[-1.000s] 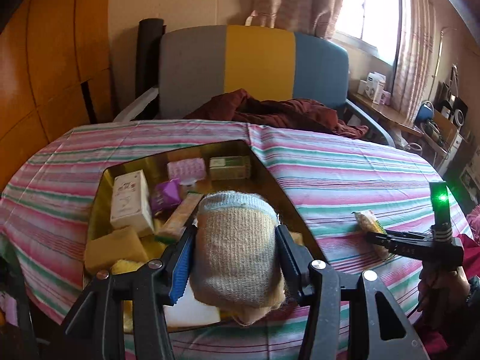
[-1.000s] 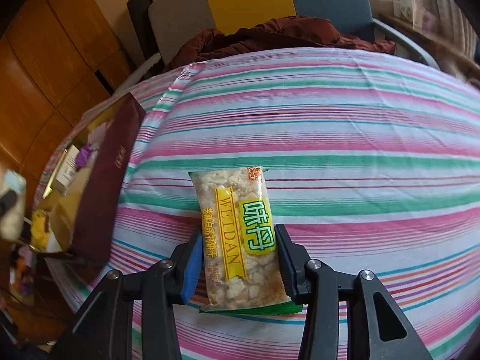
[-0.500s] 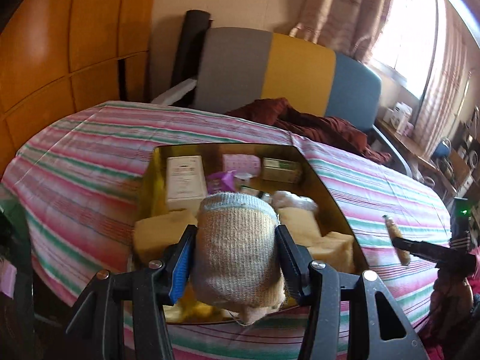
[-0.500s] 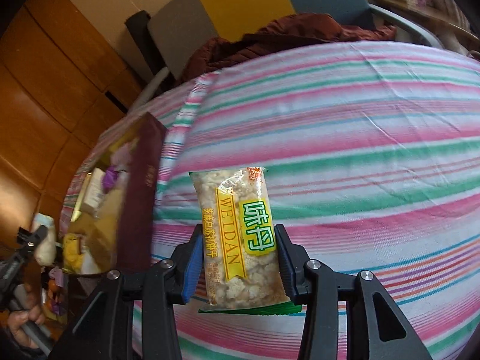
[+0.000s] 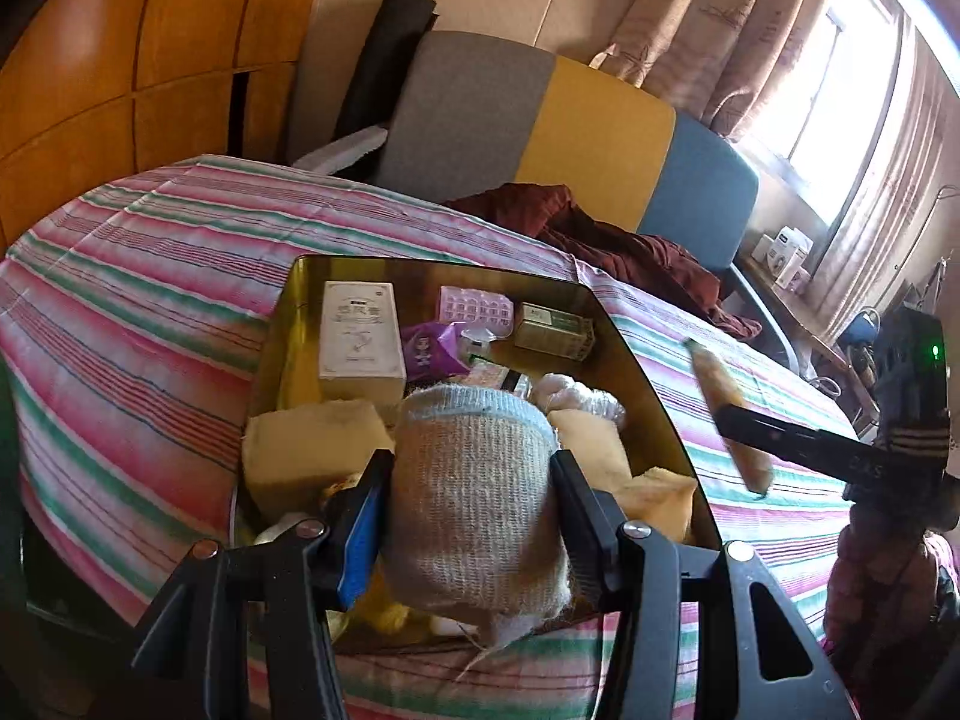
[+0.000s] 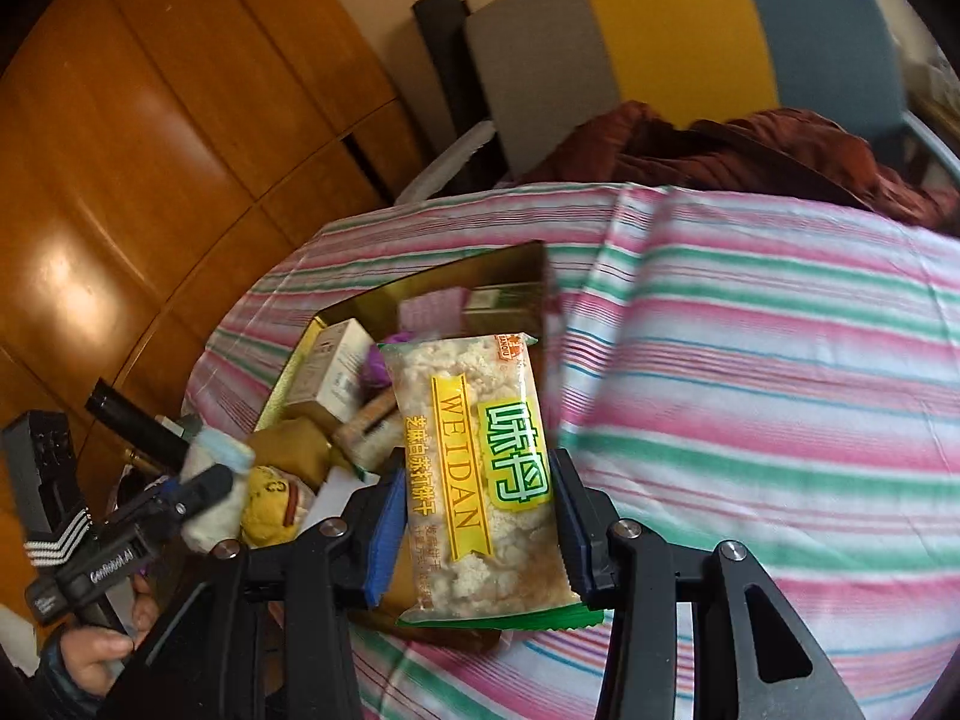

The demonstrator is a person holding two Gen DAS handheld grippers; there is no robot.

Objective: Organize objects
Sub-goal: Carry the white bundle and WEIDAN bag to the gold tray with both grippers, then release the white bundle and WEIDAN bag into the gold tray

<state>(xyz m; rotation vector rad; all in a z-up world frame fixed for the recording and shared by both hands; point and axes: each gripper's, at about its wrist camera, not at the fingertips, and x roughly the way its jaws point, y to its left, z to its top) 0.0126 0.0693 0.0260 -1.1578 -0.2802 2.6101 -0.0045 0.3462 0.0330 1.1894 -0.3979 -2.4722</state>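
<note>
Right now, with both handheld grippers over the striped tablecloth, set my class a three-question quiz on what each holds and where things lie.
1. True or false: the left gripper is shut on a beige knitted sock roll.
2. What does the right gripper hold? A) a white carton B) a clear packet of pale crackers with a yellow and green label C) a purple pouch
3. Fill in: the white rectangular carton lies inside the open gold ___.

Key: 1 true. 2 B, the cracker packet sits between the pads. 3 box, which stands on the pink and green striped tablecloth.
</note>
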